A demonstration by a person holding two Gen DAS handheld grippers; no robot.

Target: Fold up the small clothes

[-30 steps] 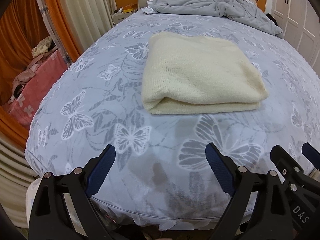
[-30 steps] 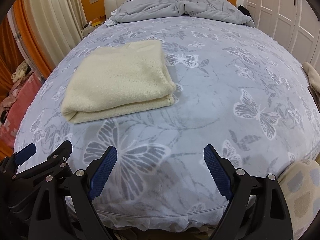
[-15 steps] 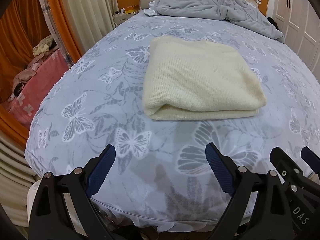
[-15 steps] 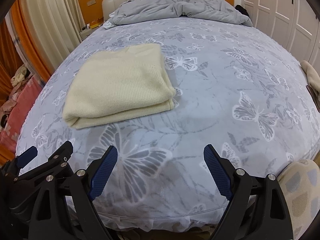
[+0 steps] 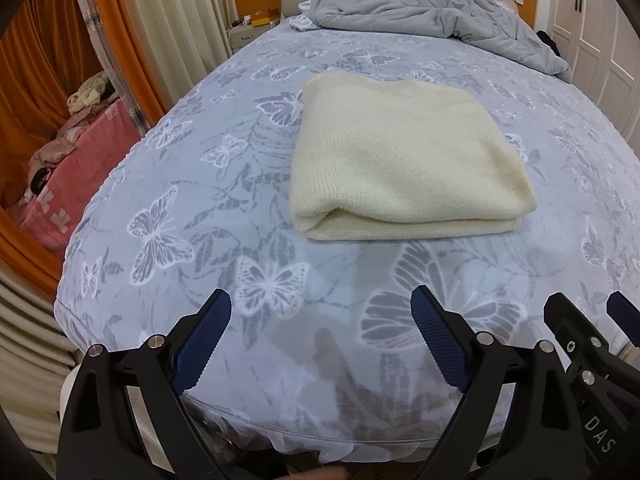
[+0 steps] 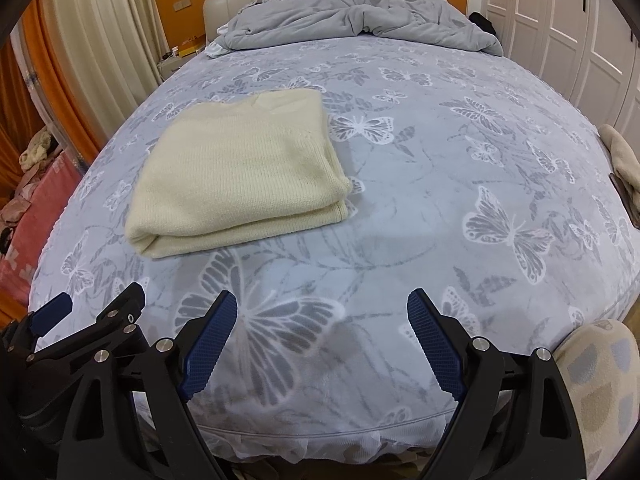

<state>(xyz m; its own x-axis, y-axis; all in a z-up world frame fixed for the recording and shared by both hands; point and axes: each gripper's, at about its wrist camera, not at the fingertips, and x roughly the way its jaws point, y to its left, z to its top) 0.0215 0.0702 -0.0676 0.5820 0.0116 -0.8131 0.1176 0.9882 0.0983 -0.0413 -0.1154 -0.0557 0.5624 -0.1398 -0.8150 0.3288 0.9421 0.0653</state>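
A cream knitted garment (image 5: 404,160) lies folded into a thick rectangle on the butterfly-patterned bed sheet (image 5: 224,200); it also shows in the right wrist view (image 6: 240,172), left of centre. My left gripper (image 5: 320,344) is open and empty, held over the foot edge of the bed, well short of the garment. My right gripper (image 6: 320,344) is open and empty too, beside the left one, whose fingers (image 6: 52,312) show at the lower left of the right wrist view.
A rumpled grey duvet (image 6: 352,12) is piled at the headboard. A pink blanket with clothes (image 5: 68,168) sits left of the bed, by orange and cream curtains. White wardrobe doors (image 6: 568,32) line the right wall. A patterned cushion (image 6: 596,376) sits at the lower right.
Both grippers have risen and drawn back slightly, so the garment sits lower in both views. The garment itself has not moved. Both grippers stay open.
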